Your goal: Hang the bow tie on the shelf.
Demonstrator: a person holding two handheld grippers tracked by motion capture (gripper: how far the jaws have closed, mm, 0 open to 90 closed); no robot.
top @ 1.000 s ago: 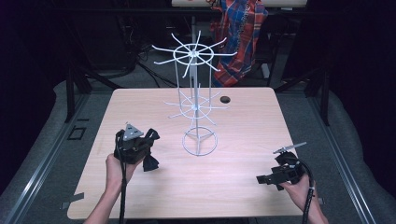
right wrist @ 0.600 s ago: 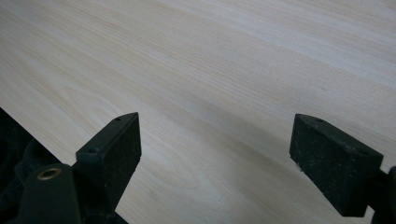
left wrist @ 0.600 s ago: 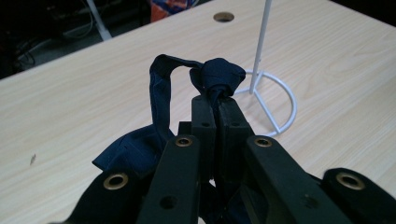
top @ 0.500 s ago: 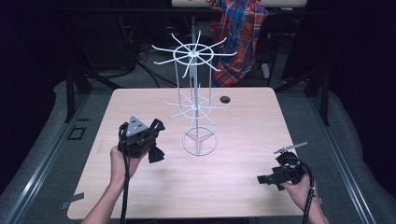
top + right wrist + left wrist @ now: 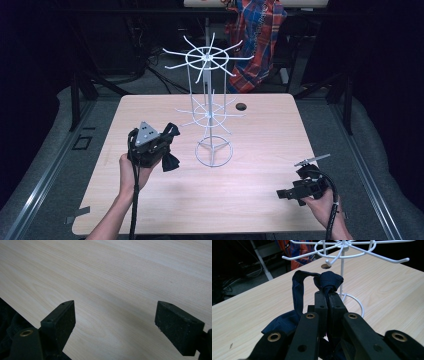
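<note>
- Table [image 5: 260, 200]: light wood, under both grippers.
- White wire rack [image 5: 212, 112]: upright just past the left gripper's tips, its ring base near them; hook arms spread above.
- Left gripper [image 5: 327, 296]: jaws clamped together on a dark blue cloth strap [image 5: 329, 281], held clear of the table.
- Strap: knotted bundle sits just beyond the jaw tips; a loop arcs left of them and the rest hangs beneath the gripper body.
- Right gripper [image 5: 120, 322]: jaws spread wide, nothing between them, bare wood beyond.

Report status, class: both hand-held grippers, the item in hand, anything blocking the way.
Left hand-held gripper shut on dark blue fabric strap, raised above table. Right hand-held gripper open, empty, low over table. White wire rack just ahead; nothing between.
</note>
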